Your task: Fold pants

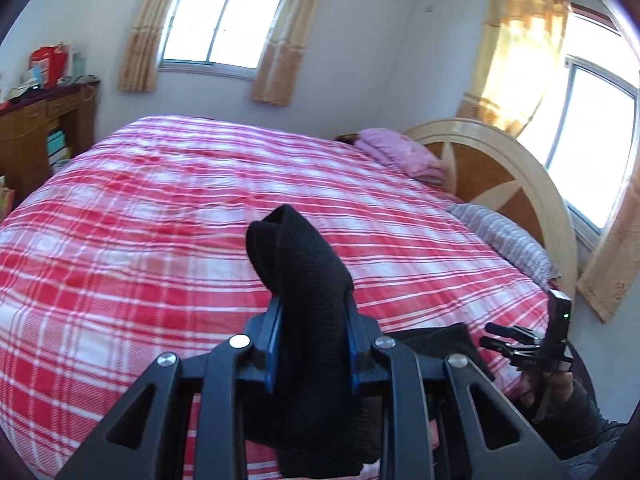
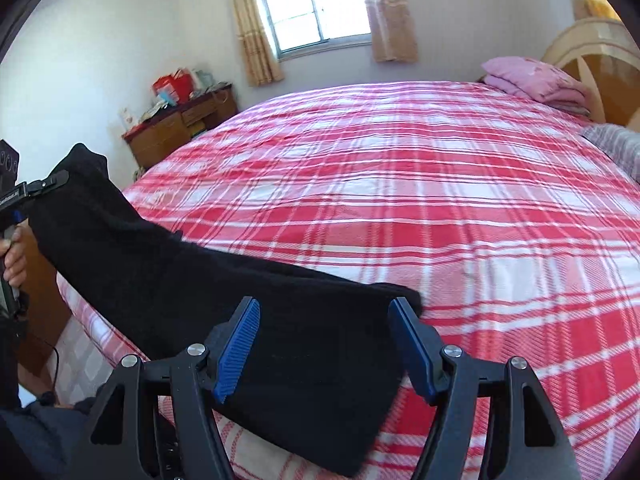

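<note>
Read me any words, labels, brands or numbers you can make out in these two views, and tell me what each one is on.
No text can be read.
left gripper: white lettering on its body, too small and blurred.
red bags on the dresser: print too blurred.
black pants, plaid bedspread: no text.

Home bedroom: plaid-covered bed [image 2: 400, 184], wooden headboard [image 1: 492, 168], curtained window [image 1: 224, 24], cluttered dresser [image 2: 180, 128].

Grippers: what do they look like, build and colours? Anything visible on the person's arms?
Both are black linkage frames with silver pivot bolts. The right gripper has ribbed blue pads; the left gripper shows blue pad edges. Seen from the left wrist, the right unit carries a black module with a green light. A dark sleeve covers the right arm.
</note>
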`<move>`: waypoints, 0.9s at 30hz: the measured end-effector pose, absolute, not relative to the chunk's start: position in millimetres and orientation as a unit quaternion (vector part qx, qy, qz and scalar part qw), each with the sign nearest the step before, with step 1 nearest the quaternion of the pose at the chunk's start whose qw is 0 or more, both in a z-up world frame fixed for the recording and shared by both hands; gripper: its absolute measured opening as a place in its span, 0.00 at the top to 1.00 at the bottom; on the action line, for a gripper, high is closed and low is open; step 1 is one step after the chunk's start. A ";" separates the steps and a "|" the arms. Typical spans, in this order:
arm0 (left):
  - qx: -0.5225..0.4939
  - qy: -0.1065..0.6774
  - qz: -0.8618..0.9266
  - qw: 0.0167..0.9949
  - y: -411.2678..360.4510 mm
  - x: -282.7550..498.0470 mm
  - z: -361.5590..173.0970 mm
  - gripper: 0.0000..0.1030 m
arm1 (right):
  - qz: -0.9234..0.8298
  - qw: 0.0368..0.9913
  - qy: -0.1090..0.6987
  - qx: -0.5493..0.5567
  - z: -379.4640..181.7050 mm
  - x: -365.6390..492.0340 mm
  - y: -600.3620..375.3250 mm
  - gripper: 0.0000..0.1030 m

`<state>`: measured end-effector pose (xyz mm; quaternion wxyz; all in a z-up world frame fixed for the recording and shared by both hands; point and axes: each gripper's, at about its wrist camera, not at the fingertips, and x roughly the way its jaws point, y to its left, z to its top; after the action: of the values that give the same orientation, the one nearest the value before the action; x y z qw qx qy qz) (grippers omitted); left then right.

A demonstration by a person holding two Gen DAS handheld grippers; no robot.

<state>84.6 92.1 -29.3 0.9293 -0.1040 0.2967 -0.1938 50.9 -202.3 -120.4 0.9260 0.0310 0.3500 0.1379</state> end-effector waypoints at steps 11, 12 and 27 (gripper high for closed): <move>-0.049 0.326 -0.280 0.902 -18.0 105.6 -28.3 0.74 | 0.064 0.919 0.374 0.108 -138.8 60.9 -261.1 0.33; -0.041 0.329 -0.285 0.899 -27.9 106.1 -30.1 0.74 | 0.062 0.918 0.376 0.113 -140.1 61.8 -263.3 0.33; 0.111 0.398 -0.306 0.858 -166.0 110.4 -116.4 0.68 | 0.060 0.913 0.382 0.129 -148.4 63.6 -268.2 0.33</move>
<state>110.4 -166.0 -116.4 0.8576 0.1109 0.3984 -0.3058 63.6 -268.2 -148.4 0.9132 0.1287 0.3820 0.0600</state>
